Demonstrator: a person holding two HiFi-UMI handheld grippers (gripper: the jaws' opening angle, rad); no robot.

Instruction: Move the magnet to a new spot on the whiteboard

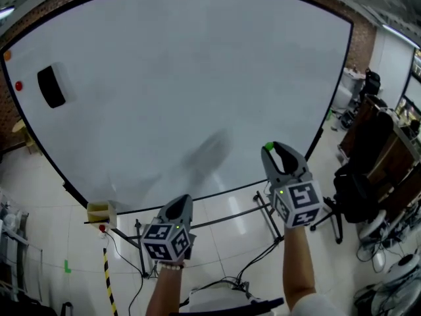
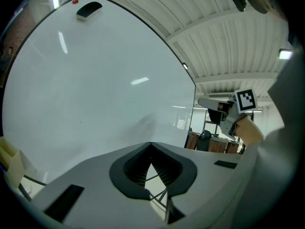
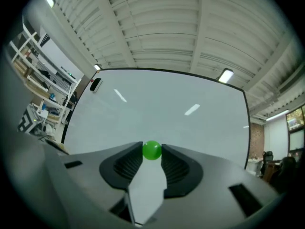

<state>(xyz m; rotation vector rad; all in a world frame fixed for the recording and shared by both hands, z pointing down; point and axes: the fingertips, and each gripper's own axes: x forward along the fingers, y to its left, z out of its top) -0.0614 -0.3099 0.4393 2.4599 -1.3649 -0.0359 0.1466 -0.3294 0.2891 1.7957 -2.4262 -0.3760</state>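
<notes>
- Head view shows a large white whiteboard with a thin black frame (image 1: 171, 84) filling the upper part of the scene, with both grippers held up before its lower edge.
- Right gripper (image 1: 271, 150) is clenched on a small round glossy green magnet (image 3: 152, 150), which is pinched between the very tips of its dark ribbed jaws.
- That magnet sits in front of the board's lower right part; in the right gripper view the whole board lies ahead of it, so it looks to be off the surface.
- Left gripper (image 2: 150, 145) has its jaws together at the tips with nothing between them, and it is low before the board's bottom edge, to the left of the other.
- A black oblong board eraser (image 1: 51, 86) clings near the board's upper left corner, with a small red round magnet (image 1: 18, 85) just beside it.
- A small yellow box (image 1: 100, 210) sits at the board's lower left corner.
</notes>
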